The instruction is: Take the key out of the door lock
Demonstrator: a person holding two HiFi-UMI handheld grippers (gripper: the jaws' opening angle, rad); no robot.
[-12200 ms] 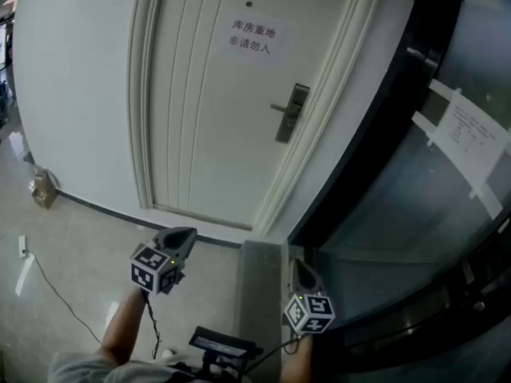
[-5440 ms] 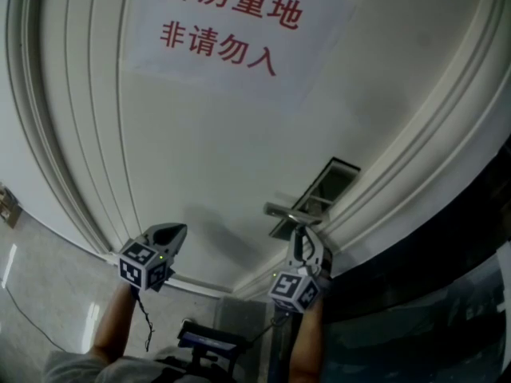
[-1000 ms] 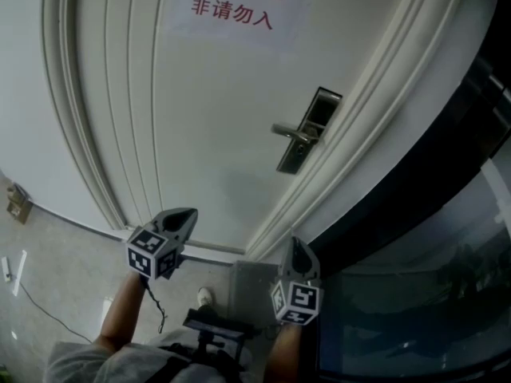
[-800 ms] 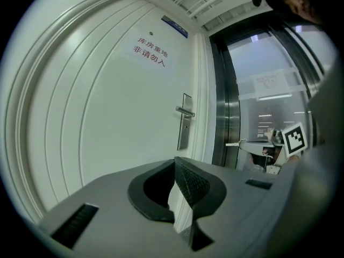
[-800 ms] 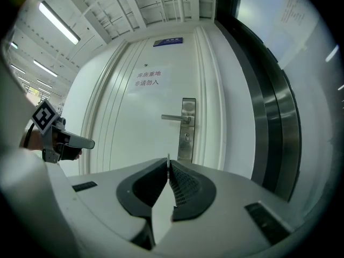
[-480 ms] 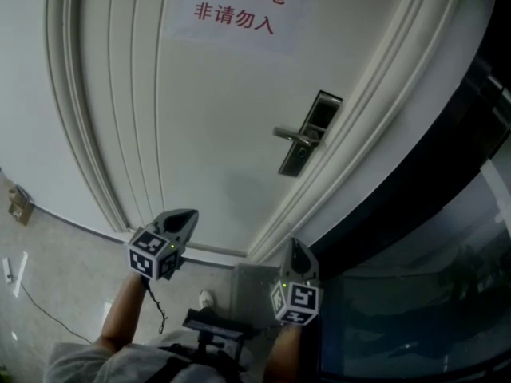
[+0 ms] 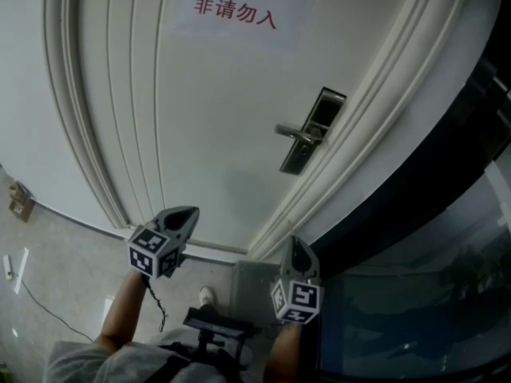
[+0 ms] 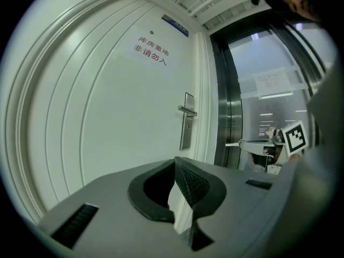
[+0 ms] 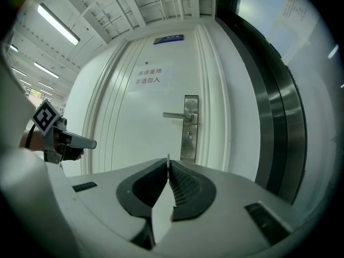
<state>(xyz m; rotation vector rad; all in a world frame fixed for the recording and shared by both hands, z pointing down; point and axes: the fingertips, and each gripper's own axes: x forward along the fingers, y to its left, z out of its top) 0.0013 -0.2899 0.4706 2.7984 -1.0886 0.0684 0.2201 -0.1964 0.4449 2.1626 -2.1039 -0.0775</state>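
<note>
Right gripper view shows a thin flat sliver, which I take to be the key [image 9: 168, 157], standing on edge between the pads at the very tip of the right claw [image 9: 169, 164]. The jaws are pressed almost together on it. It sits well back from the lock plate [image 9: 189, 128] and lower than it, with clear air between the two. The keyhole [image 9: 189, 135] below the door handle [image 9: 177, 115] is too small to say for certain that it is empty, though nothing sticks out of it.

The main risk is the grip itself. Only a narrow edge of the key seems to be caught, right at the pad tips, so a jolt, a wrist roll or a slight easing of the squeeze could let it pivot or slide out. It would then fall to the floor [image 7: 56, 254] at the foot of the door [image 7: 215, 118], well below the lock plate.

The left claw [image 8: 175, 164] hangs off to the left of the lock plate, equally far back, with its jaws together on nothing. It is not under the key, so it could not catch a drop.

A hurried turn away could also knock the key against the door frame beside the lock plate.
</note>
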